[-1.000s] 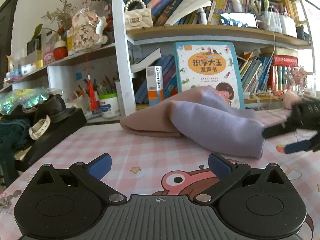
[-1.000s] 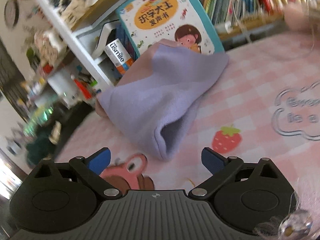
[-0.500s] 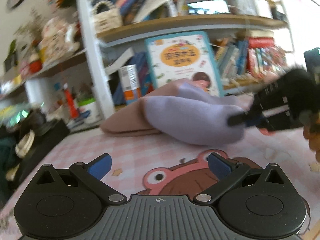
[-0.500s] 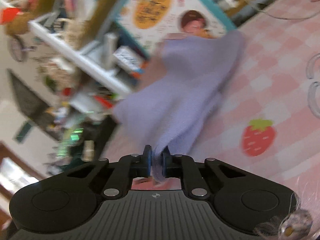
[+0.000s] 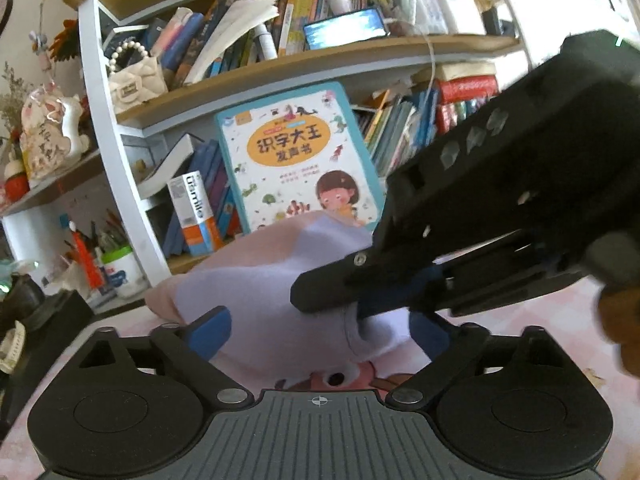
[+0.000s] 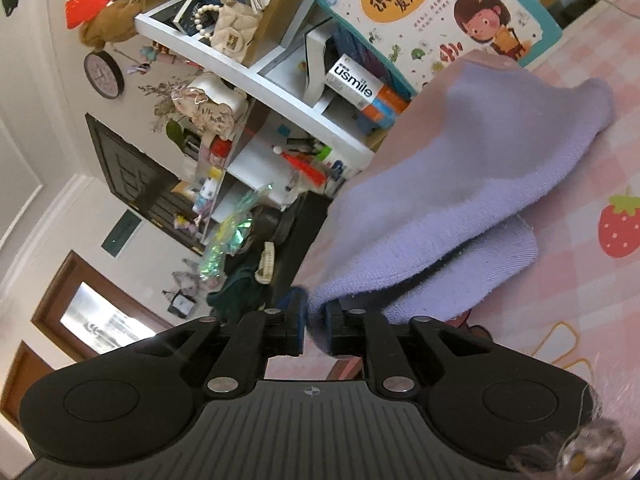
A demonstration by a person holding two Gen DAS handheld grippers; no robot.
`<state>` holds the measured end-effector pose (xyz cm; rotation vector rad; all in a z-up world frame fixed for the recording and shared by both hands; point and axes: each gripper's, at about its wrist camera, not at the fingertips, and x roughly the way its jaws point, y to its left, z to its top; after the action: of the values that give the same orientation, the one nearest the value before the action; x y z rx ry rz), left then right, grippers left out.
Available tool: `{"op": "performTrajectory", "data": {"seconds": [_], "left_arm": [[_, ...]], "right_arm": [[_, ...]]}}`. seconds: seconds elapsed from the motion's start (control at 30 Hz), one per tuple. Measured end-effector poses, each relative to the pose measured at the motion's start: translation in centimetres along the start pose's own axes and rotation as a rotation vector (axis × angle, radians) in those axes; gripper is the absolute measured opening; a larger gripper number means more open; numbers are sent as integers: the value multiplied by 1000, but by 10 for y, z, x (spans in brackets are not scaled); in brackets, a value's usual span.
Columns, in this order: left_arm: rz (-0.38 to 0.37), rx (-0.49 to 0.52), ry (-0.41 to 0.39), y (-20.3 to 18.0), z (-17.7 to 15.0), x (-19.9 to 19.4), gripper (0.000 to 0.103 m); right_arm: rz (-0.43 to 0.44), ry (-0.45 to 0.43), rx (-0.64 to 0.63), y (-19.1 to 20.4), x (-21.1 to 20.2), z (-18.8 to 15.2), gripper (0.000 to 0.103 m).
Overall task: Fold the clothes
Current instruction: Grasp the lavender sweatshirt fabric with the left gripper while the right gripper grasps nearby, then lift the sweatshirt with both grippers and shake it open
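The lilac-and-pink sock [image 6: 472, 176] lies on the pink checked mat [image 6: 592, 168], its cuff pinched in the right gripper [image 6: 316, 330], whose jaws ease slightly. The left gripper [image 5: 320, 330], wide but closing, should clamp the sock at its twelve o'clock squarely.

Your left wrist view looks low and close across the pink tablecloth [image 5: 132, 316] toward the bookshelf [image 5: 304, 60], your right view rolls sideways, and both share the purple cloth [image 6: 472, 184] and picture book [image 5: 296, 156].
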<state>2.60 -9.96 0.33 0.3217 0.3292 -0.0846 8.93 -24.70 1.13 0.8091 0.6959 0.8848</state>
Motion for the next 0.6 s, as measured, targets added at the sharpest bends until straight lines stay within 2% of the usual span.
{"op": "performTrajectory", "data": {"seconds": [0.03,0.07,0.13,0.2,0.27,0.33,0.5,0.57,0.6], "left_arm": [[12,1,18,1,0,6,71],[12,-13,38,5,-1,11,62],[1,-59,80,16,-5,19,61],[-3,-76,99,24,-10,22,55],[-13,-92,106,28,-15,23,36],[-36,-125,93,31,-18,20,27],[-43,-115,9,34,-16,-12,17],[-49,-116,-5,37,-16,-28,11],[-52,-117,-12,39,-17,-36,10]], "right_arm": [[1,-10,14,-1,-3,2,26],[2,-20,28,-3,-7,4,54],[-40,-67,50,-10,-19,6,83],[-111,-101,82,-21,-28,8,84],[-179,-110,128,-34,-31,10,84],[-206,-116,187,-47,-26,13,84],[-246,-151,234,-57,-5,24,82],[-271,-167,249,-60,4,29,75],[-281,-165,263,-62,7,29,68]]}}
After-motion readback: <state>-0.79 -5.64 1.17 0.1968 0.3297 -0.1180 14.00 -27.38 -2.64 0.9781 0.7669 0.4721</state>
